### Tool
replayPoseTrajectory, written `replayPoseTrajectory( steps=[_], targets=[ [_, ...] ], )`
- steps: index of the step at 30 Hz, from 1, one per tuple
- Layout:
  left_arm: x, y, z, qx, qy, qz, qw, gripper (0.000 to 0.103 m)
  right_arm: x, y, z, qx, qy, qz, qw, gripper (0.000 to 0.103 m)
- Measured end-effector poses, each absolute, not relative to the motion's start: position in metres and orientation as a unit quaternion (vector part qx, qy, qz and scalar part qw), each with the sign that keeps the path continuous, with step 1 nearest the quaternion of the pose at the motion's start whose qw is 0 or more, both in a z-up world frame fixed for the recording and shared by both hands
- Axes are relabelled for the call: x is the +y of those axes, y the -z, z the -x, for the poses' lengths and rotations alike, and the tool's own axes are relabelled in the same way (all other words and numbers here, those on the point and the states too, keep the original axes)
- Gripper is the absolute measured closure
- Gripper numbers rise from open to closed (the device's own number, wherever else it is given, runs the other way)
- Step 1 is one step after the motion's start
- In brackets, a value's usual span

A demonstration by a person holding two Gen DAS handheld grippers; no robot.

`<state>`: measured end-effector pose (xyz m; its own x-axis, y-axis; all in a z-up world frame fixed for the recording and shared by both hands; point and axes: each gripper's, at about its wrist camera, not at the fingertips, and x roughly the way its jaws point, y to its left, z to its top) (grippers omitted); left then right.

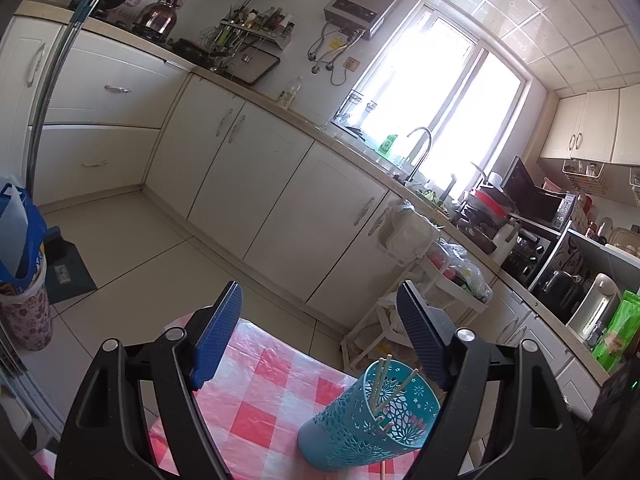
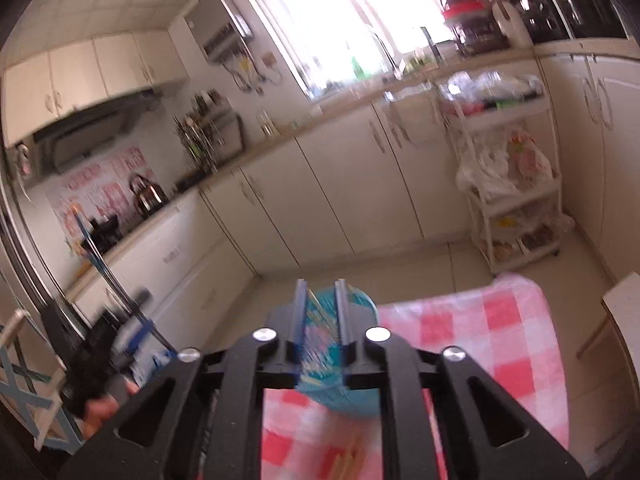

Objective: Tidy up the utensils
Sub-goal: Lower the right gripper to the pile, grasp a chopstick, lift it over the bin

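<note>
A teal cut-out utensil holder stands on the red and white checked tablecloth, with a few pale chopsticks standing in it. My left gripper is open and empty, above and to the left of the holder. In the right wrist view, my right gripper has its fingers close together in front of the holder; the picture is blurred and I see nothing clearly held between them. Pale sticks lie on the cloth below the gripper.
The table's far edge drops to a tiled floor. White cabinets run along the wall under a counter with a sink tap. A white trolley with bags stands past the table. A floral bin stands at left.
</note>
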<state>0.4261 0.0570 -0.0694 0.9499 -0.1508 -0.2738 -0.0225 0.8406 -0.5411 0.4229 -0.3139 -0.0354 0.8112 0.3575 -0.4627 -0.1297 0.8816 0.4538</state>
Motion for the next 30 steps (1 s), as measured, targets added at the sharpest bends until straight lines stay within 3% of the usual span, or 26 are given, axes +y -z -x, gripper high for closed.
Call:
replayPoseTrajectory(
  steps=[3, 5, 16, 20, 23, 26, 30],
  targets=[
    [0.058, 0.072, -0.429, 0.163, 0.036, 0.295, 0.941, 0.027, -0.31, 0.109, -0.433, 0.4, -0.094, -0.155, 0.899, 0.066],
    [0.055, 0.073, -0.429, 0.167, 0.038, 0.293, 0.941, 0.027, -0.306, 0.152, -0.44, 0.447, -0.076, -0.13, 0.882, 0.076],
    [0.052, 0.073, -0.432, 0.171, 0.039, 0.286, 0.942, 0.026, -0.282, 0.215, -0.475, 0.484, -0.029, -0.037, 0.874, 0.094],
    [0.055, 0.073, -0.432, 0.169, 0.039, 0.287, 0.942, 0.026, -0.283, 0.211, -0.468, 0.471, -0.026, -0.028, 0.881, 0.097],
    [0.056, 0.074, -0.432, 0.171, 0.039, 0.29, 0.941, 0.026, -0.297, 0.189, -0.45, 0.441, -0.031, -0.085, 0.893, 0.097],
    [0.058, 0.074, -0.431, 0.17, 0.039, 0.291, 0.941, 0.025, -0.314, 0.147, -0.43, 0.39, -0.052, -0.174, 0.903, 0.097],
    [0.055, 0.074, -0.43, 0.171, 0.042, 0.289, 0.941, 0.025, -0.317, 0.061, -0.423, 0.245, -0.103, -0.241, 0.933, 0.097]
  ],
)
